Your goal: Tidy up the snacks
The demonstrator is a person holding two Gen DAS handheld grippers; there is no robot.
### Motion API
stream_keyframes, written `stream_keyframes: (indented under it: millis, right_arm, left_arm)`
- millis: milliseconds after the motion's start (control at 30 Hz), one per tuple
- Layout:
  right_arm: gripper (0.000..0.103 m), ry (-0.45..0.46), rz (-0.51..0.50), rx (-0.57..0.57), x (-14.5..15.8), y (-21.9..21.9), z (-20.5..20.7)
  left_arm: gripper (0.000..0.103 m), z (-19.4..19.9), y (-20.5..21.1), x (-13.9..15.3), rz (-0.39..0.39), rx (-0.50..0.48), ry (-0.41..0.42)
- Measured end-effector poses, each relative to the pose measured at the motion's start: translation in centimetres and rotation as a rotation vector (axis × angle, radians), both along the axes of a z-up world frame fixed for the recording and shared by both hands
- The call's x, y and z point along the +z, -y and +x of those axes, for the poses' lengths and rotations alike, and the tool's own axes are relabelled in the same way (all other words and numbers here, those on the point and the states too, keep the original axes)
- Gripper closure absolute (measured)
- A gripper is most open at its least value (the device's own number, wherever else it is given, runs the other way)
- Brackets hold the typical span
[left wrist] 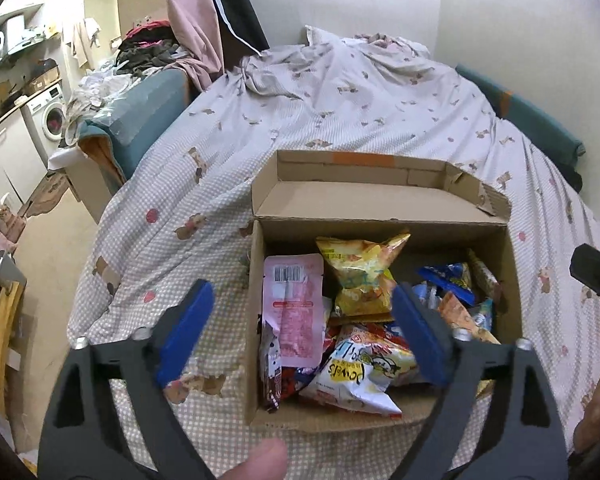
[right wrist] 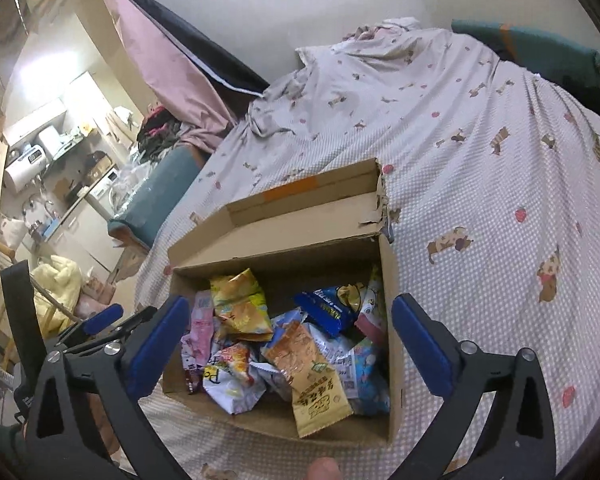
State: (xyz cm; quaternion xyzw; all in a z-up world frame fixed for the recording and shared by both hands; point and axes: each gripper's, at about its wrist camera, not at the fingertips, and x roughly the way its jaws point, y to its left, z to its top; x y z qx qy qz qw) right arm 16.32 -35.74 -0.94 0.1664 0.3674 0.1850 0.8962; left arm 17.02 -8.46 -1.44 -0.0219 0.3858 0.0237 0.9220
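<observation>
An open cardboard box sits on the bed, its lid folded back. It holds several snack packets: a pink pouch, a yellow chip bag, a white and yellow bag, an orange packet and a blue packet. My left gripper is open and empty, just above the box's near left part. My right gripper is open and empty over the box. The left gripper's blue tip shows in the right wrist view.
The bed has a checked sheet with a crumpled blanket at the far end. A teal cushion lies at the left edge. Beyond it are a washing machine, counters and piled clothes. A wall runs behind the bed.
</observation>
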Motion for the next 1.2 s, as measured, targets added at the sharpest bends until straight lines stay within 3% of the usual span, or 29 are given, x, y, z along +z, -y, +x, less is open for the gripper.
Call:
stream_keyframes:
  millis: [133, 200, 333, 533, 800, 900, 1100, 1200]
  right_arm:
    - [0.0, 0.024, -0.045, -0.015, 0.8, -0.5, -1.6]
    - [0.0, 0.011, -0.057, -0.038, 0.8, -0.7, -2.3]
    - [0.0, -0.023, -0.081, -0.049, 0.4, -1.1, -4.1]
    - [0.0, 0.018, -0.164, -0.051, 0.8, -2.2, -7.8]
    - [0.0, 0.089, -0.25, -0.058, 1.1, -3.6, -12.0]
    - [0.0, 0.073, -0.266, -0.04, 0.2, -4.4, -12.4]
    - [0.0, 0.102, -0.363, -0.03, -1.3, -6.6, -12.4]
    - [0.0, 0.108, -0.401, -0.015, -1.9, -7.5, -12.2]
  left_arm:
    - [0.007, -1.7, -0.5, 0.7, -0.02, -0.022, 0.015]
    - [0.0, -2.7, -0.6, 1.0, -0.018, -0.028, 0.026]
    - [0.0, -5.2, -0.9, 1.7, -0.02, -0.041, 0.044]
    - [0.0, -8.5, -1.8, 2.1, -0.039, -0.044, 0.027]
    - [0.0, -12.6, -2.3, 1.5, 0.021, -0.015, 0.066]
    - [0.0, -12.8, -2.3, 0.0, 0.022, -0.016, 0.046]
    - [0.0, -11.6, -3.9, -1.8, -0.056, 0.058, 0.03]
    - [0.0, -11.5, -3.8, -2.1, -0.038, 0.059, 0.04]
